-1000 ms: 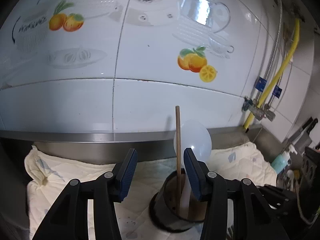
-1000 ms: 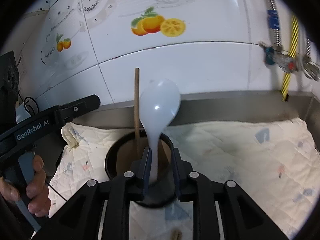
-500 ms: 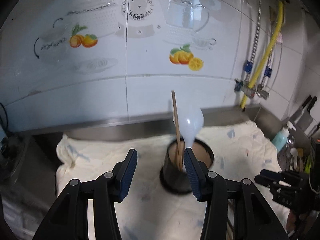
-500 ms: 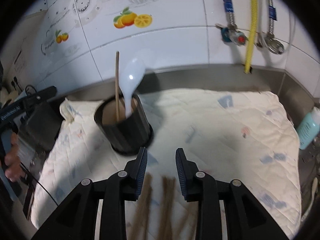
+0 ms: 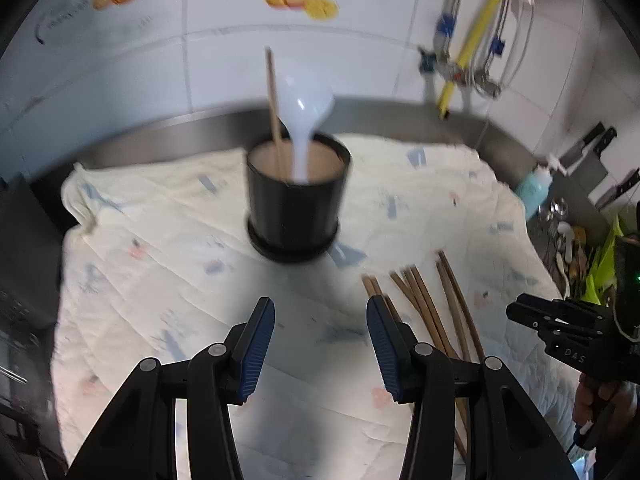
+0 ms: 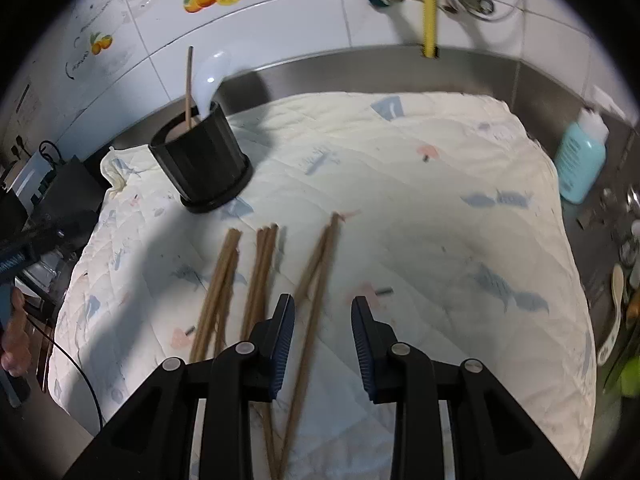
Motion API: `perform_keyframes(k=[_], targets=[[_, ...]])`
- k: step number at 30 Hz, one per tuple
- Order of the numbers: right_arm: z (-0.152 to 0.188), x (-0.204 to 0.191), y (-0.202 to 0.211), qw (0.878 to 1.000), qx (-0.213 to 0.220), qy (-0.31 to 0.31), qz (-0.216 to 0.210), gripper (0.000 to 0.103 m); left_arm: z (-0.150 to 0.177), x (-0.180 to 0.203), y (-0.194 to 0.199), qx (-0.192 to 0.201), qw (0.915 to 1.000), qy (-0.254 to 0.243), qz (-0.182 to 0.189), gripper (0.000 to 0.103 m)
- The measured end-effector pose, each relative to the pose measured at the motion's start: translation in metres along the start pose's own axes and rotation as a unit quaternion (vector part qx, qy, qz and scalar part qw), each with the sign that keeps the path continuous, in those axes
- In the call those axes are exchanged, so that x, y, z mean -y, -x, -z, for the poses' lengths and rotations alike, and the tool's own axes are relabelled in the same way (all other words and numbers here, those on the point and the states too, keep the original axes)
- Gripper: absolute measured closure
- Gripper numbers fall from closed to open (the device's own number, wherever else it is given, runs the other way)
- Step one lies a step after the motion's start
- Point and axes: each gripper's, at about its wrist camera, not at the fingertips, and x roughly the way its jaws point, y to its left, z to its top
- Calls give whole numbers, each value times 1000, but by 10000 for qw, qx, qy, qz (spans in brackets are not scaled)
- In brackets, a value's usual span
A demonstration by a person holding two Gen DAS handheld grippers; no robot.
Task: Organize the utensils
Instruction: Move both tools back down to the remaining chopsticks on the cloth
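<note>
**One spoon and one chopstick in the holder, seven or so chopsticks on the cloth**

Standing upright on the quilted cloth: one black holder, near the back wall. Inside it, one white spoon with its bowl uppermost, and beside that one wooden chopstick, leaning slightly, tip well above the rim.

Lying loose on the cloth, apart from the holder: a spread of chopsticks, fanned in three clusters. Left cluster two or three sticks, middle cluster about three, right cluster two crossing near their far ends; exact total hard to fix where sticks overlap, roughly seven or eight.

Left gripper: fingers spread wide, nothing between them, above bare cloth in front of the holder, with the nearest chopsticks just beside its right finger.

Right gripper: also spread, holding nothing, above the near ends of the right-hand cluster, one stick passing under its left finger.

One blue bottle at the right edge of the counter, off the cloth. One yellow pipe on the tiled wall behind.
</note>
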Motion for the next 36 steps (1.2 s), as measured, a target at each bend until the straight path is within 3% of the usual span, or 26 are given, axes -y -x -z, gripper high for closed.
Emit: perform_keyframes(k=[3,11,14,18,26,36], targets=[[7,5,-1,9999,-51,-127,-25,70,7,17,-24,-220,9997,-45,33,52],[16,9,-4,9994,-86,-325,-55,70,3,34,-86,-928,9951,21,330,72],[16,11,-5,9993,-96,-367,-59,70,-1,37,-103,-1066,9934,91,404,72],[15,10,-6,9993,-81,-363,-71,70,-5,40,-119,-1141,9925,149,416,73],[13,9,-12,9993,-111,-345,-117,70,0,44,-144,-1255,9909,215,443,89],[12,11,-18,9989,-161,-406,-158,70,0,45,-147,-1236,9905,319,516,90]])
